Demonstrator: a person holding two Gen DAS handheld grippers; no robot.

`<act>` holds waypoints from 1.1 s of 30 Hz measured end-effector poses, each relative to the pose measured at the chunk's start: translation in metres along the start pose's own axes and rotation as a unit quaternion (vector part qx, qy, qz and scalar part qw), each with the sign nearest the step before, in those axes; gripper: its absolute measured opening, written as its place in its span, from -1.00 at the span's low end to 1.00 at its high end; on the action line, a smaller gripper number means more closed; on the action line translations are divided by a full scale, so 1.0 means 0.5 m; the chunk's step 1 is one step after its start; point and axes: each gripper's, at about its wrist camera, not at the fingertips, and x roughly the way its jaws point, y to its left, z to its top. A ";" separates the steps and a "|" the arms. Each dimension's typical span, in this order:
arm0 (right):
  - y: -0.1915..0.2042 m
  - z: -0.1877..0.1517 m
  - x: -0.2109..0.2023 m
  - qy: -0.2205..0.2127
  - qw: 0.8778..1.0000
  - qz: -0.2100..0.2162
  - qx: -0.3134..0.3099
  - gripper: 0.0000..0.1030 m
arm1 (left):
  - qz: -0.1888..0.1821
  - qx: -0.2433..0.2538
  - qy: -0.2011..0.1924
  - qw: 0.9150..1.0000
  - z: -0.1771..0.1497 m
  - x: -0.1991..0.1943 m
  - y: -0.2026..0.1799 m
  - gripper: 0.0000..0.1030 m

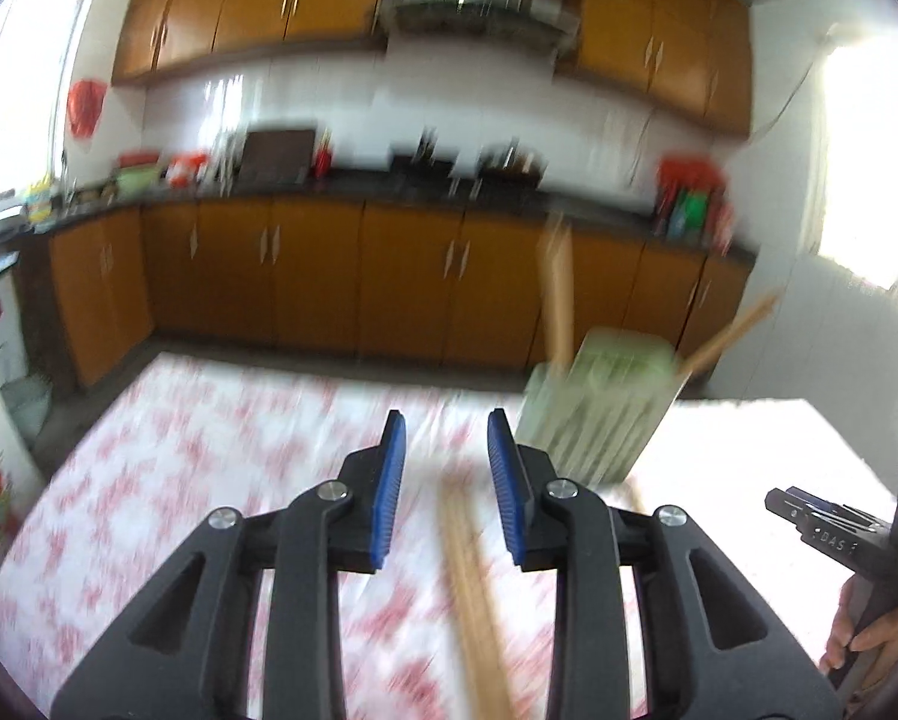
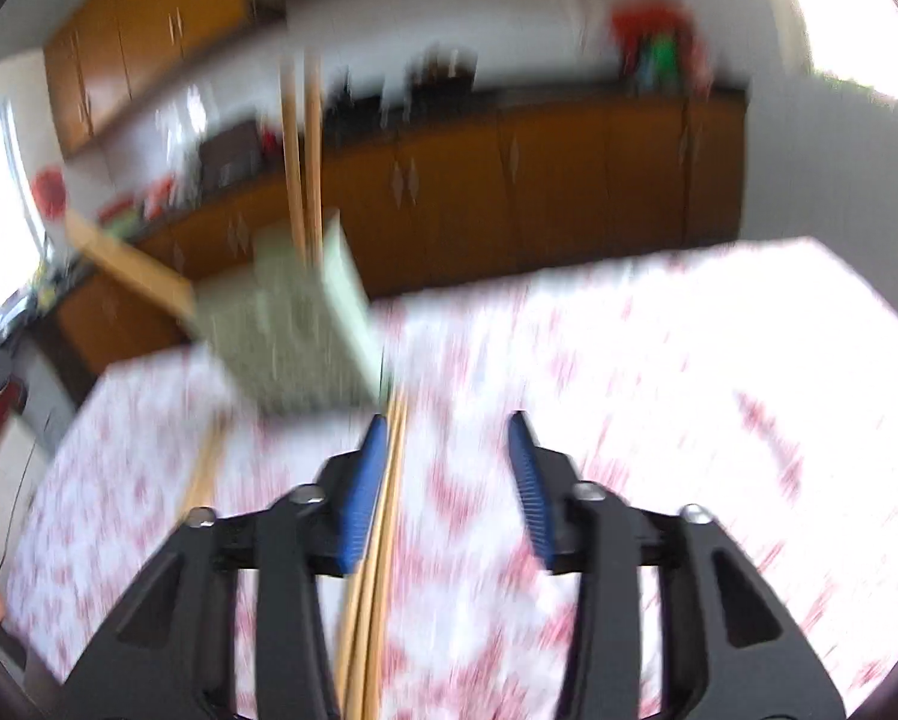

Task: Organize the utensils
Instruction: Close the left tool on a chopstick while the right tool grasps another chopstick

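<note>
**Kitchen table: chopsticks and green holder, both frames blurring**

Writing: the letters "DAS" are showing on the black body of the right gripper (image 1: 833,531) at the right edge of the left wrist view, beside a glowing green light. No other lettering is reading clearly.

Hard to make out: motion blur is smearing both views. The slots of the green holder (image 1: 593,405) are running together, and the count of sticks standing in it cannot be told. The bottles and red items on the counter (image 1: 389,189) are showing only as colour patches. The loose chopsticks are running out of the bottom edge of each frame, their near ends cut off.

Task items: the holder is standing on the patterned tablecloth (image 1: 179,450), appearing tilted through the fisheye. Wooden chopsticks (image 1: 560,294) are sticking up out of it, one group roughly upright, another leaning out to the side. A loose pair of chopsticks (image 1: 470,588) is lying on the cloth, long axis running from the near edge toward the holder.

Left gripper (image 1: 446,468): jaws standing apart, nothing between the blue pads, loose pair lying below the gap.

Right gripper (image 2: 449,480): jaws standing wide, gripping nothing; a chopstick pair (image 2: 383,516) is lying just beside the left pad, pointing toward the holder (image 2: 293,330).
</note>
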 end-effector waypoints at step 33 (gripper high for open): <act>0.038 -0.097 0.063 0.061 0.996 -0.042 -0.051 -0.85 | -0.021 0.032 0.197 0.980 -0.224 0.150 -0.028 -0.74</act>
